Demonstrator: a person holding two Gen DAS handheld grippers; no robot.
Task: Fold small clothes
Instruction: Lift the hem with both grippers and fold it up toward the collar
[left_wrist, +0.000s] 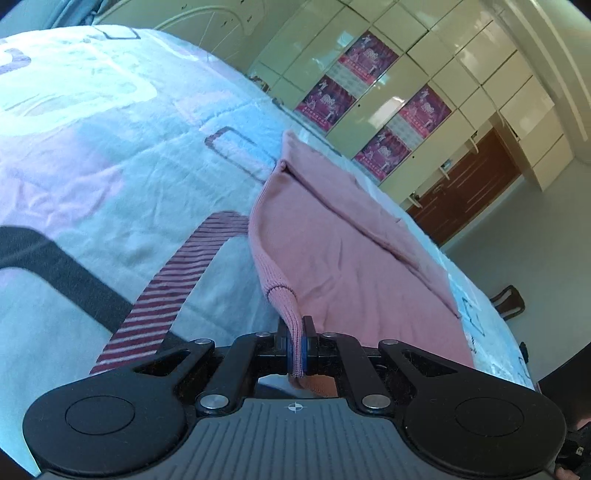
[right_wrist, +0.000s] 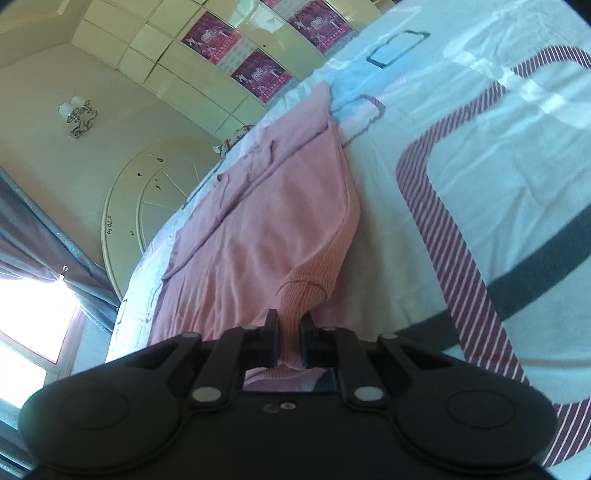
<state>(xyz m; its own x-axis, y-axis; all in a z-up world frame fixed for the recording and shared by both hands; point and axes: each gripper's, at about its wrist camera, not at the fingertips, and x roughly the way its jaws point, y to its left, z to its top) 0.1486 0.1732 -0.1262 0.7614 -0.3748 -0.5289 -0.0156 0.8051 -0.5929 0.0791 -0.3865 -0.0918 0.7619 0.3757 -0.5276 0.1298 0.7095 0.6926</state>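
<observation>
The pink garment lay on the bed, filling the frame centre. The left gripper and right gripper each clenched a ribbed hem corner. Advised: lift both corners evenly, keep the hem taut, fold toward the far edge.

The left gripper is clamped tight on ribbed pink cloth, angled downward over the bed's near edge. The right gripper is likewise closed on ribbed cloth, pitched downward.
</observation>
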